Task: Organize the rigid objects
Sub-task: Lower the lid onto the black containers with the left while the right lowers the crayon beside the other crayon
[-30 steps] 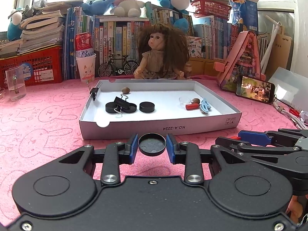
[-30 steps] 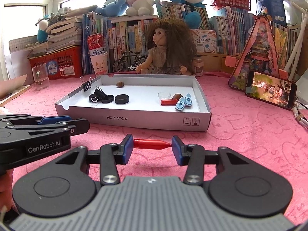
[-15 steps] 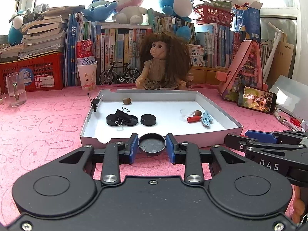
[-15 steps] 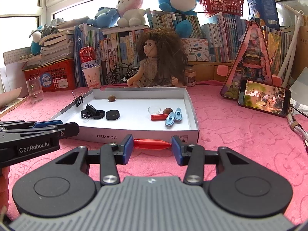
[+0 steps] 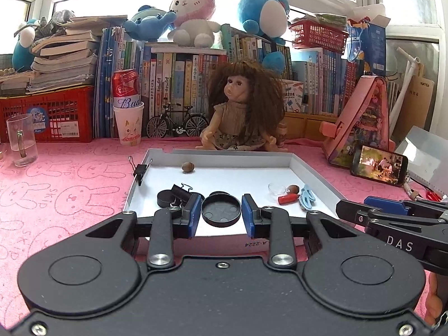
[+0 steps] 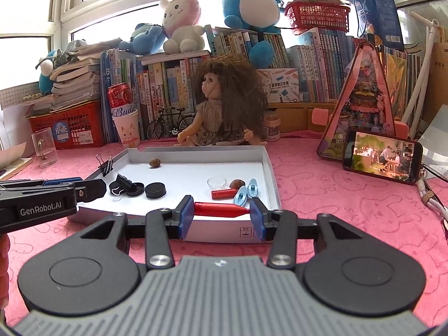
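Doll [image 5: 240,112], phone [image 6: 382,160], beer can [image 5: 126,88]

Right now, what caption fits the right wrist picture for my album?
Right gripper clamps a red peg endwise above the white tray where black caps lie.

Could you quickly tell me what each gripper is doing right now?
Left gripper: shut on a black round cap.
Right gripper: shut on a red pointed piece, gripped end to end.

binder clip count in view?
2. One binder clip is clipped onto the tray's left wall; the other lies inside on a black cap. The tray's near edge is partly hidden behind the fingers.
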`<state>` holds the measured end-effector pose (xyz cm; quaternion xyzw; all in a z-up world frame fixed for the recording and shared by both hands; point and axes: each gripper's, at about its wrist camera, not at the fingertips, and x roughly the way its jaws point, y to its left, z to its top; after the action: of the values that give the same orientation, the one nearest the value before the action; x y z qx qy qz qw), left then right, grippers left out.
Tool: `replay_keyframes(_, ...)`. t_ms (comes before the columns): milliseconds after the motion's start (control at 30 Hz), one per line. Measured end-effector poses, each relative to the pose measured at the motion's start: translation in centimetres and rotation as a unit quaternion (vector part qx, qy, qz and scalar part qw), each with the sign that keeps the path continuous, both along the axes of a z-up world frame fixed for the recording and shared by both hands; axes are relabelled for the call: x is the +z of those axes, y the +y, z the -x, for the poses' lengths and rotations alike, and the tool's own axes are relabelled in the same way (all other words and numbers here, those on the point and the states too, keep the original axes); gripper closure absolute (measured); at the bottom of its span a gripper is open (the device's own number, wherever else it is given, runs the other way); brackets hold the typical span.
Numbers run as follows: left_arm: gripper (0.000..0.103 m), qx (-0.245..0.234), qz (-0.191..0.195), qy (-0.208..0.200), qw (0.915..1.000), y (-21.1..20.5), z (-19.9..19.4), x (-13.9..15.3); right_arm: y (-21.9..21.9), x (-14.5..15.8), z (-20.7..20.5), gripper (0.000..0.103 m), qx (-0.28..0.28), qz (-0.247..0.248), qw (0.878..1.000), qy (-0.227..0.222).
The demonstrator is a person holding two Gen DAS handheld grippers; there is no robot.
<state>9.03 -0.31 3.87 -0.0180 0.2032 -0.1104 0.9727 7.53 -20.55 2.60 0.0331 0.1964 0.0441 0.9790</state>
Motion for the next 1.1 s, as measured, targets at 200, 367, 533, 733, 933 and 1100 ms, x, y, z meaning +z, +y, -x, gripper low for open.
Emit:
replay_keyframes(200, 0.073, 0.005, 0.004, 0.008, 1.0, -0.2, -1.9, 0.1, -0.2, 0.1, -1.4, 0.054, -0.004, -0.005, 1.0, -0.001)
replay_keyframes(367, 0.073, 0.01, 0.007, 0.022, 0.9997, -0.3, -3.4, -0.5, -0.1, -0.3, -2.6, 0.054, -0.005, -0.006, 1.0, 0.003)
replay_keyframes(533, 0.073, 0.016, 0.0, 0.031, 0.9994, -0.5, -4.8, -1.0, 0.2, -0.7, -3.8, 0.054, -0.003, -0.011, 1.0, 0.012)
replay_keyframes(733, 0.073, 0.026, 0.003, 0.044, 0.9987, -0.5, -6.2, -1.5, 0.3, -1.1, -5.2, 0.054, -0.005, -0.023, 0.999, 0.023)
replay_keyframes(933, 0.073, 0.037, -0.001, 0.048, 0.9982, -0.4, -7.3, -2.0, 0.4, -1.6, -6.4, 0.054, -0.005, -0.024, 0.999, 0.032)
replay_keyframes(1100, 0.073, 0.045, -0.004, 0.052, 0.9976, -0.4, -7.9, -2.5, 0.6, -2.2, -7.1, 0.054, -0.006, -0.025, 0.999, 0.038)
